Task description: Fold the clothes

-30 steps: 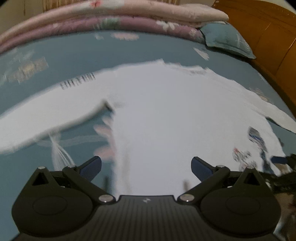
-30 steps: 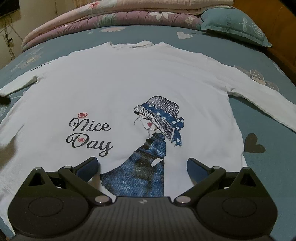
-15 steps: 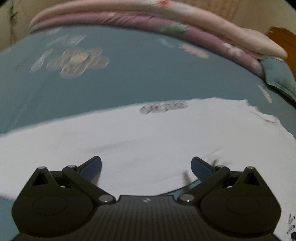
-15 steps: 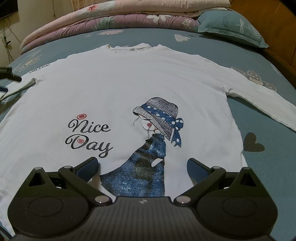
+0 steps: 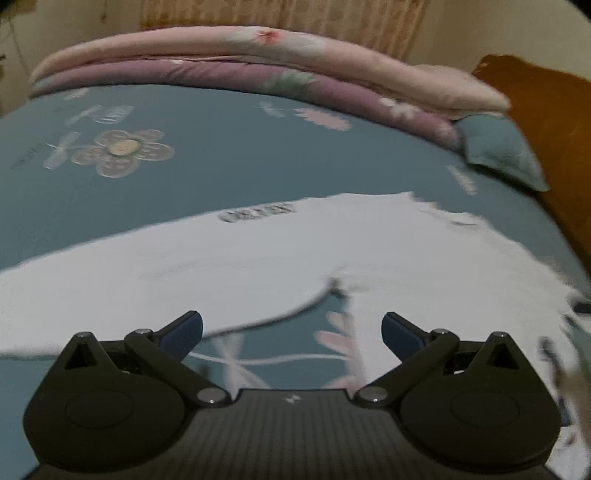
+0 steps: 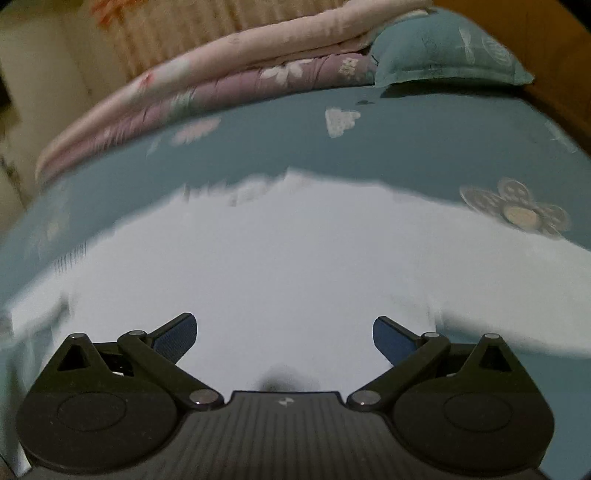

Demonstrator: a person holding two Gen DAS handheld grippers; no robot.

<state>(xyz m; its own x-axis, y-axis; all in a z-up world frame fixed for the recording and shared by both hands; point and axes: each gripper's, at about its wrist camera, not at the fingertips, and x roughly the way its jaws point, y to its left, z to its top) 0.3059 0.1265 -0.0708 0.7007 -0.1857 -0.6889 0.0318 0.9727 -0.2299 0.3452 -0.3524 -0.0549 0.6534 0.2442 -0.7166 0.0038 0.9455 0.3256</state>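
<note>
Your left tool [image 5: 291, 326] gapes empty above the white shirt [image 5: 258, 258] by its sleeve; your right tool [image 6: 284, 334], equally agape, hovers over the shirt's chest.

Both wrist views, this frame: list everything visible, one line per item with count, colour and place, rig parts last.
white long-sleeved shirt: one, white, spread flat on the bed; a sleeve stretches out to the left in the left wrist view.
bedsheet: one, teal with pale flower prints, under the shirt.
folded quilts: a stack, pink over purple floral, along the far edge of the bed.
pillow: one, teal, at the right end of the quilt stack.
wooden panel: brown, at the far right, beside the bed.
curtain: tan, patterned, behind the quilts.
left gripper: one, black with blue pads, open, above the shirt's armpit area.
right gripper: one, black with blue pads, open, over the shirt's body.
</note>
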